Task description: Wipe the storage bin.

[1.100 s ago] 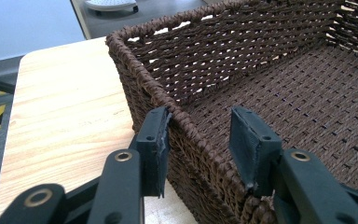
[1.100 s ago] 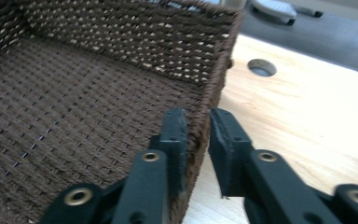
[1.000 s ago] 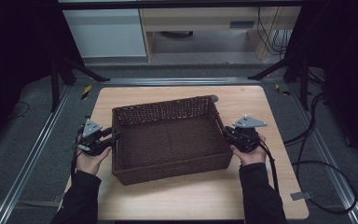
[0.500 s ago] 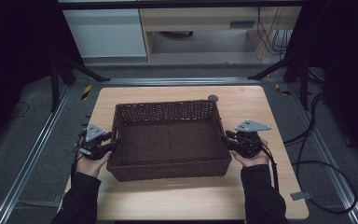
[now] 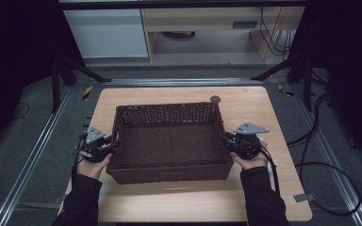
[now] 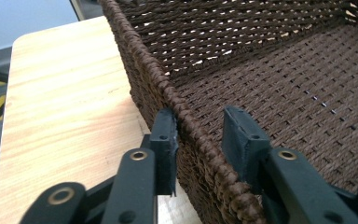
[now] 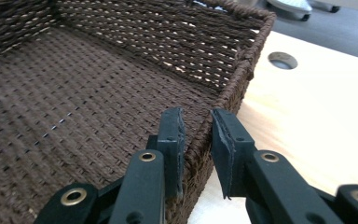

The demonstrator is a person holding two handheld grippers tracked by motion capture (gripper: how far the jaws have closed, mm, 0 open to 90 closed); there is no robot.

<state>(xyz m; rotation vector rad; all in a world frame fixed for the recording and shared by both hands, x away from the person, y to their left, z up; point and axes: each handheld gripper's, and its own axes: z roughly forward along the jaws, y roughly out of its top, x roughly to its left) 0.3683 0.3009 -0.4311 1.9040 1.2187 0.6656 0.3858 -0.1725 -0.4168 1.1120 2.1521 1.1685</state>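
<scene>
The light wooden worktop [image 5: 264, 117] with rounded corners carries one large item: a rectangular dark brown woven wicker basket [image 5: 169, 141], open at the top. The basket sits near the middle of the worktop, its long sides running left to right in the high view, its base flat on the wood. A small round grey grommet [image 5: 215, 99] is set into the worktop just beyond the basket's far right corner.

The left tongs [image 6: 200, 135] straddle the basket's left short wall. In the left gripper view the outer jaw lies against the outside of the braided rim, while the inner jaw stands off the rim with a visible gap. These jaws have just been closing, with the wall between them; the pads do not yet clamp it.

The right tongs [image 7: 198, 135] straddle the right short wall. In the right gripper view the inner jaw touches the weave; the outer jaw stands slightly clear. These jaws have likewise just been closing around the wall, without a full clamp.
</scene>
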